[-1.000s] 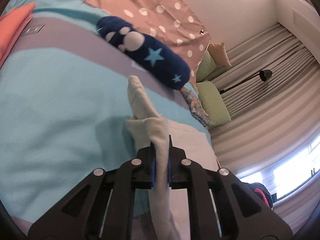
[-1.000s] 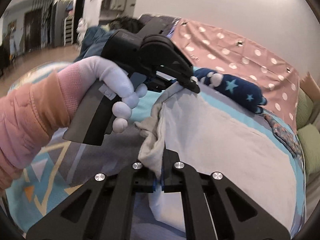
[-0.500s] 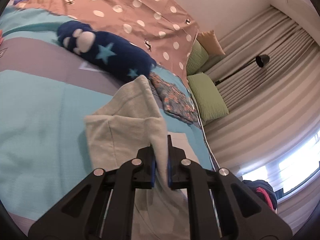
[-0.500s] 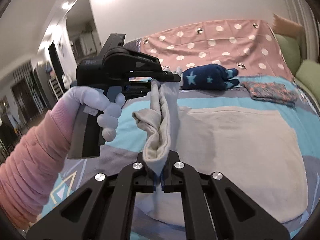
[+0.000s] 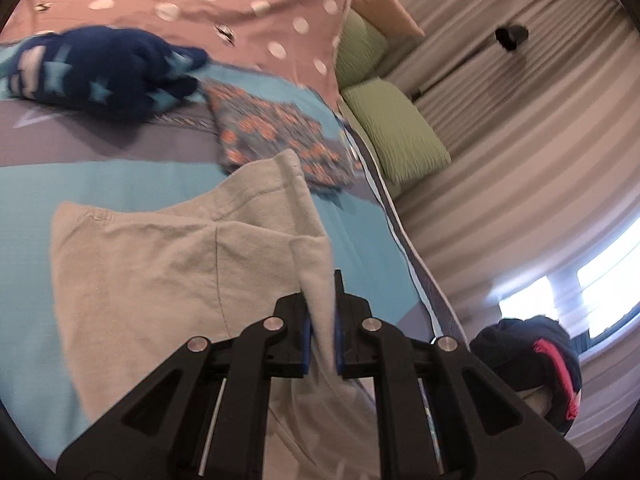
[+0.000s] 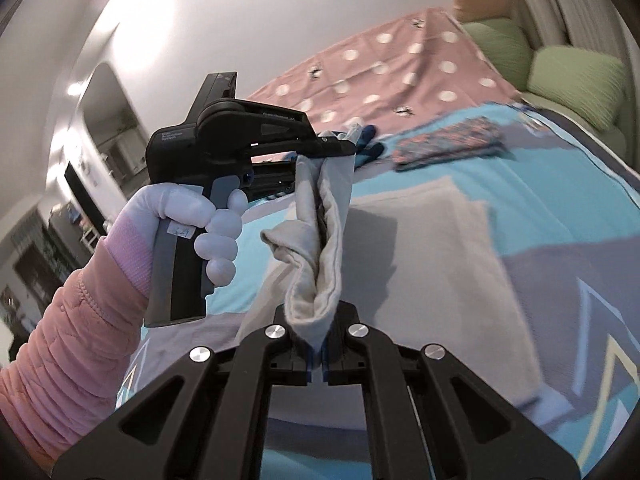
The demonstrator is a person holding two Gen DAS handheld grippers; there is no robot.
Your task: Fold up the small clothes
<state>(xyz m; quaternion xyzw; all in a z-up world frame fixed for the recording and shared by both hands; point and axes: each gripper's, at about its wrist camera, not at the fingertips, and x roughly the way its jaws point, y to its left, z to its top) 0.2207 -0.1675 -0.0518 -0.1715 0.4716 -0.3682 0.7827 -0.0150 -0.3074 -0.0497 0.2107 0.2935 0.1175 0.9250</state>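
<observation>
A pale beige garment (image 5: 168, 264) hangs lifted off the bed, held by both grippers. My left gripper (image 5: 320, 316) is shut on one edge of it; the cloth spreads out to the left below the fingers. In the right wrist view the left gripper (image 6: 340, 148) pinches the garment's upper end and my right gripper (image 6: 318, 344) is shut on its lower end, so the bunched cloth (image 6: 320, 248) stretches between them above the bed. A larger beige cloth (image 6: 432, 252) lies flat on the bed beneath.
The bed has a teal and grey cover (image 5: 80, 184). A navy star-patterned item (image 5: 100, 72) and a folded orange-patterned cloth (image 5: 276, 136) lie near a pink dotted blanket (image 5: 200, 8). Green pillows (image 5: 396, 132) and curtains are at the right. A dark bag (image 5: 532, 360) sits beside the bed.
Both grippers have lifted the beige garment higher off the bed and swung toward the pillows. The cloth now hangs taut between them.
</observation>
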